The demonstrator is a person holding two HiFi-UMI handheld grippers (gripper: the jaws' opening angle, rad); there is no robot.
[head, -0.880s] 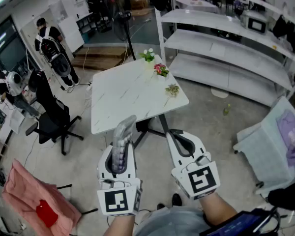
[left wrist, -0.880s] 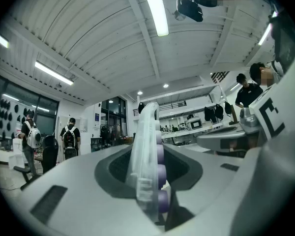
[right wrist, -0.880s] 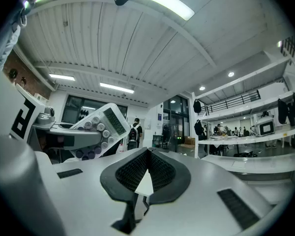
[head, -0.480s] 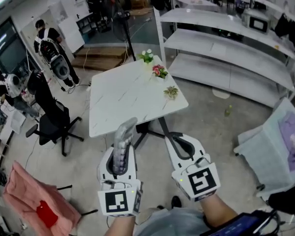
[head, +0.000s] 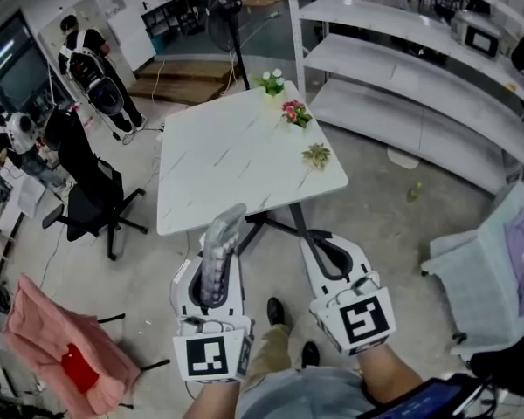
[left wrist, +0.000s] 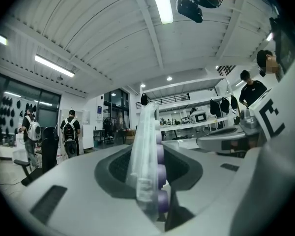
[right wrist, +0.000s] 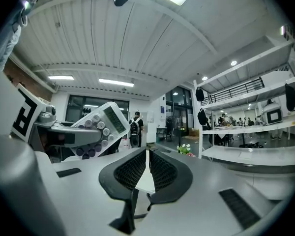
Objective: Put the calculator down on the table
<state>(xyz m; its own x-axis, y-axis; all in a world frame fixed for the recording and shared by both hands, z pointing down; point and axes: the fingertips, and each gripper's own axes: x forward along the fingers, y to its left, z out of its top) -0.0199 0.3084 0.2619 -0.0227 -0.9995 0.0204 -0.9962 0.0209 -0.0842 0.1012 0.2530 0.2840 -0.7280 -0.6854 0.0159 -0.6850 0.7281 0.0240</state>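
My left gripper (head: pixel 215 273) is clamped on the calculator (head: pixel 222 234), which stands on its long edge between the pads and sticks out past their tips. In the left gripper view the calculator (left wrist: pixel 145 132) fills the gap, its rounded purple keys turned toward my right side. It is in the air, not yet on anything. My right gripper (head: pixel 321 250) is beside it with nothing in it; in its own view the jaws of that right gripper (right wrist: pixel 146 173) are pressed together, with only a thin wedge of light between the pads. That view also shows the calculator (right wrist: pixel 101 127) tilted, display and keys facing it.

Ahead is the table (head: pixel 236 160), a white marbled top. From the head view its near edge runs across just past the calculator's tip, and almost the whole top is bare. Three small flower pots (head: pixel 295 112) sit in a row along the far right edge, well away from the near side.

To the left of the table stands a black office chair (head: pixel 92 203). To the right are long white shelves (head: pixel 402 68), with open concrete floor between them and the table. A person with a backpack (head: pixel 87 59) stands far off at the left.
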